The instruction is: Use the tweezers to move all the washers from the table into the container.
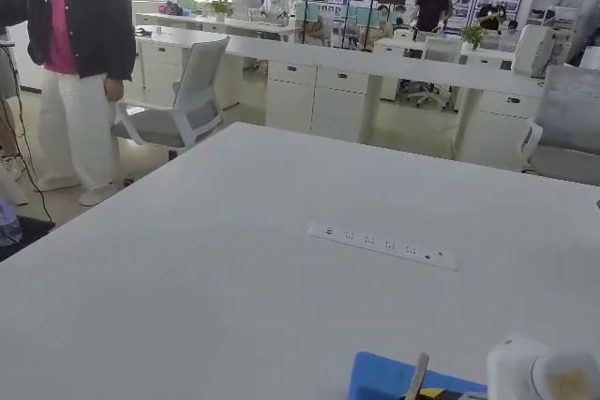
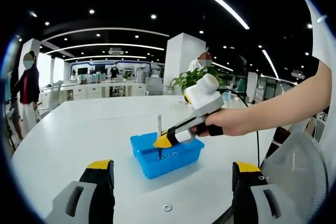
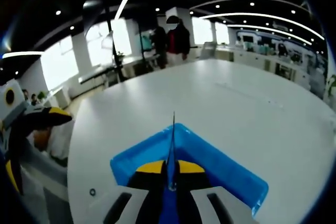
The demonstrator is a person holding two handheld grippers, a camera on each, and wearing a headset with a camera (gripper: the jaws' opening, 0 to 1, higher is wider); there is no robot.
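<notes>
Blue container [image 2: 181,158] sat on the white table [image 2: 79,129]. Right gripper [image 2: 163,141] was clamped shut on the tweezers [image 2: 159,124]; they stood upright, tips down inside the container. Whether the tips held a washer was too small to tell. A few dark specks on the container floor, possibly washers already dropped in.

Left gripper [image 2: 173,166] hung low over the table facing the container, jaws wide apart, nothing in them.

One washer [image 2: 167,208] lay flat on the table just in front of the container, near the table edge.

Handling, as a judgement: the washer looked thin, stiff and very light, probably smooth metal, lying flush on a slick top. Little to get under. Best hold would likely be across the ring, one tweezer tip through the hole and the other on the outer rim. Too hard a squeeze might flick it away; too light and it could slip off over the container wall.
</notes>
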